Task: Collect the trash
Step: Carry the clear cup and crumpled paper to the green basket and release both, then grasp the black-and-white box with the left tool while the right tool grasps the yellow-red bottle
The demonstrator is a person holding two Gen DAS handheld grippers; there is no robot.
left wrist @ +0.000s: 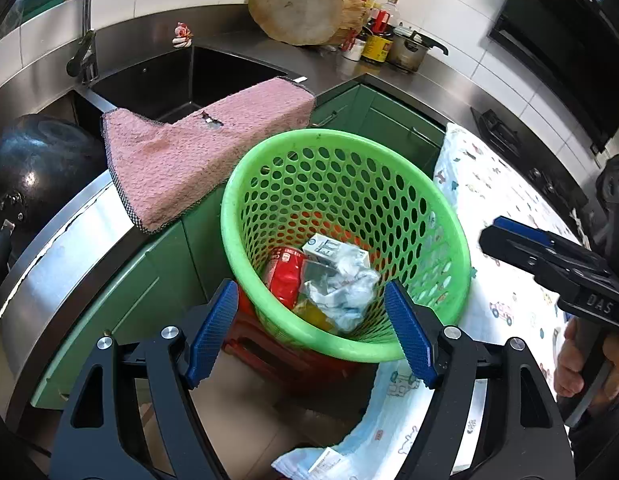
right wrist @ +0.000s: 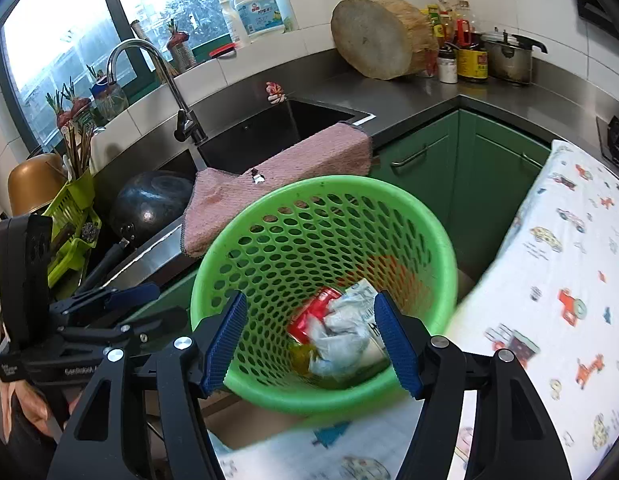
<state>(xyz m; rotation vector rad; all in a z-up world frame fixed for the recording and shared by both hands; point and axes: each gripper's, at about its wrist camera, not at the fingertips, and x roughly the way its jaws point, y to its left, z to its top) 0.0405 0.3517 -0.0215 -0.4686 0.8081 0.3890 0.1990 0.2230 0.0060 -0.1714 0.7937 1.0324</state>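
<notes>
the left gripper (left wrist: 309, 328) and right gripper (right wrist: 311, 338) both hang with jaws apart and empty, near the rim of the green basket (left wrist: 245, 184). inside lie a red can (left wrist: 285, 276), crumpled paper (left wrist: 345, 296) and a small carton (left wrist: 329, 250). risk: a blue pad (left wrist: 409, 336) may catch the light basket's rim and tip it off the red stool (left wrist: 269, 344).

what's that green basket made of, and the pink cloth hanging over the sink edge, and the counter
Green basket: looks like moulded plastic, slightly glossy, with regular round holes through its wall.
Pink cloth: apparently terry-type fabric, matte and nubby, with a dark stitched edge and a small tear.
Counter: probably stainless steel, grey, with soft brushed reflections.
</notes>
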